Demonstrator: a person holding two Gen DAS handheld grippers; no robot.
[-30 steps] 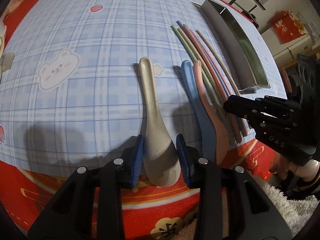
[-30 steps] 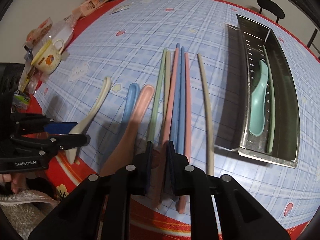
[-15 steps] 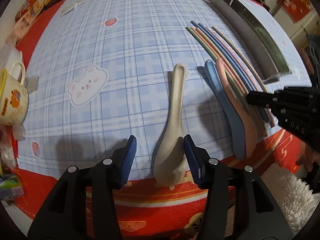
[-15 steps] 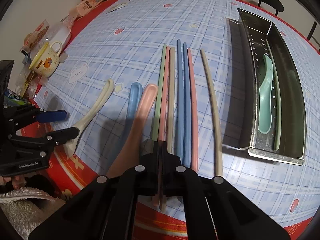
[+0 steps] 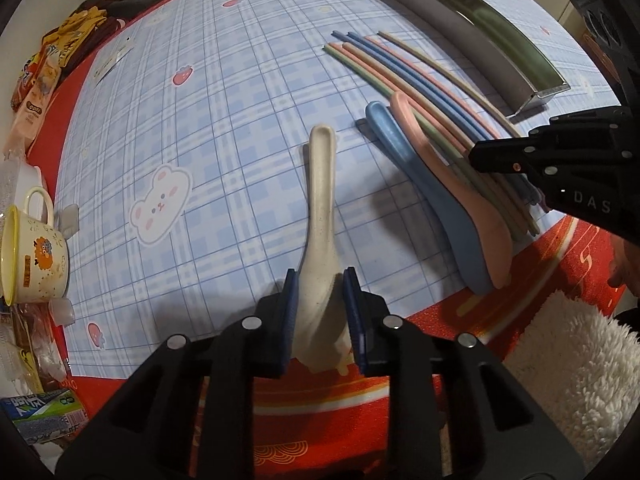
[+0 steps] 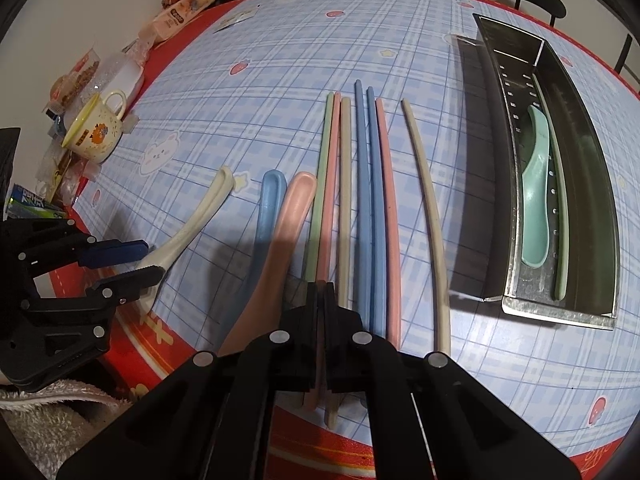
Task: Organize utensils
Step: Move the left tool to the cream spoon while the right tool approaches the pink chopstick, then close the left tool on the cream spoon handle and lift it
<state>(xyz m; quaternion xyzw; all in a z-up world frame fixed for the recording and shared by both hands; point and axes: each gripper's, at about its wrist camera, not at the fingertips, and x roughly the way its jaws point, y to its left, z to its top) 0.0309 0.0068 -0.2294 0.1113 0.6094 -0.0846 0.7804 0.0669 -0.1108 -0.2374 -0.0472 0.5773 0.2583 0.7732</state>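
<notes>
Left tongs (image 5: 319, 312) closing on cream spoon (image 5: 320, 216), right tongs (image 6: 319, 312) now clamped on pink chopstick (image 6: 328, 184) — both utensils seemingly ready for tray (image 6: 592, 184).

The left hand-held gripper (image 5: 319, 300), entering from 6 o'clock, is closing its blue-padded jaws on the bowl of a beige spoon (image 5: 322, 200), whose handle is reaching toward 12 o'clock over the blue-checked counter (image 5: 240, 100). Toward 2 o'clock a blue spoon (image 5: 424, 192) and a pink spoon (image 5: 460, 192) are lying side by side next to a row of coloured chopsticks (image 5: 400, 64), with a metal tray (image 5: 460, 12) sitting beyond them. The right hand-held gripper (image 5: 476, 154) is reaching in from 3 o'clock over the chopsticks, and a yellow mug (image 5: 32, 256) is standing at 9 o'clock.
</notes>
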